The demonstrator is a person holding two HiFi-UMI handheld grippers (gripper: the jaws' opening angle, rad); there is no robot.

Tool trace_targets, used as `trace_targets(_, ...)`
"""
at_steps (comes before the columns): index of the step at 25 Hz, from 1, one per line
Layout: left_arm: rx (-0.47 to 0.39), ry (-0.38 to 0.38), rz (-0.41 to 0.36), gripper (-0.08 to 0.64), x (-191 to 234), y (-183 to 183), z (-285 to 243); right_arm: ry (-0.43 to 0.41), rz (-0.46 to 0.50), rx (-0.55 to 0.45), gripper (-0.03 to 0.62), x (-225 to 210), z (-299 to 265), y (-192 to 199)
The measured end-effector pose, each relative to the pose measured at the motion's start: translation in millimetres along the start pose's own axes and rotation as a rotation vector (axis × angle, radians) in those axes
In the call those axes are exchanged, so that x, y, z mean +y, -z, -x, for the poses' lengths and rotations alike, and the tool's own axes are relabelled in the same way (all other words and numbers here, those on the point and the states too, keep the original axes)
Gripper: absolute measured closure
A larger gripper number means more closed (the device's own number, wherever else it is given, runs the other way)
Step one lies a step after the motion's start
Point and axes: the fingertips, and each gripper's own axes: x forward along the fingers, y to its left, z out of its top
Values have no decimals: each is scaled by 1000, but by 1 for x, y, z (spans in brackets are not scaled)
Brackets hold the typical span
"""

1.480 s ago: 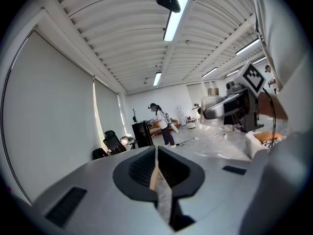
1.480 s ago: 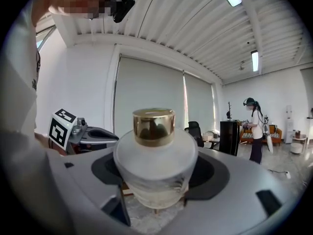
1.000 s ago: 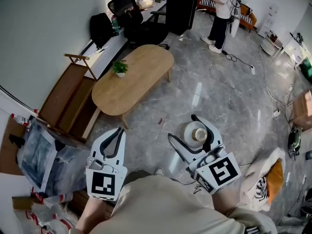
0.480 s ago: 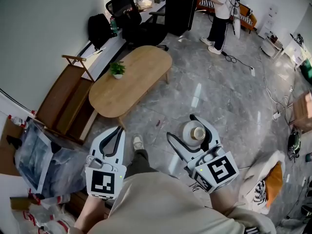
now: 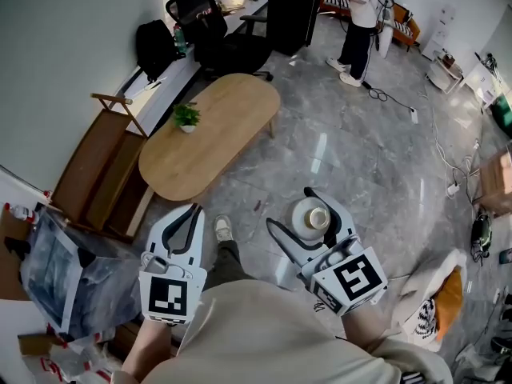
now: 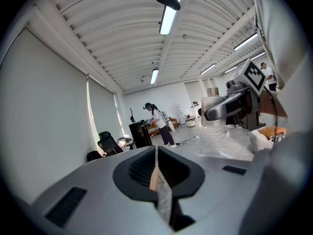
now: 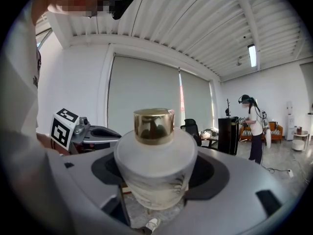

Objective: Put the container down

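Note:
A white frosted container (image 5: 308,217) with a gold lid (image 5: 318,218) is held upright above the grey floor, my right gripper (image 5: 296,210) shut on its body. In the right gripper view the container (image 7: 155,165) fills the space between the jaws of the right gripper (image 7: 155,190), its gold lid (image 7: 154,125) on top. My left gripper (image 5: 190,211) hangs to the left, shut with nothing in it; its jaws meet in a thin seam in the left gripper view (image 6: 156,153). That view also shows the container (image 6: 211,105) off to the right.
An oval wooden table (image 5: 210,134) with a small potted plant (image 5: 186,117) stands ahead to the left, beside a wooden frame (image 5: 100,170). Plastic bags (image 5: 60,270) lie at the left. Another person (image 5: 358,22) stands far back. A cushion (image 5: 436,290) and cables lie at the right.
The whole view has slid: the table now sits further left and up. A shoe has come forward between the grippers. Both grippers keep their pose, the right still holding the container.

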Motion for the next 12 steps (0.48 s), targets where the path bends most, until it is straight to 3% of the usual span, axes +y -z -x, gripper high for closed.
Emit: trace_targets(12,54,51,17,541,92,24,-100,4,-35,47,258,-48,-136,-11)
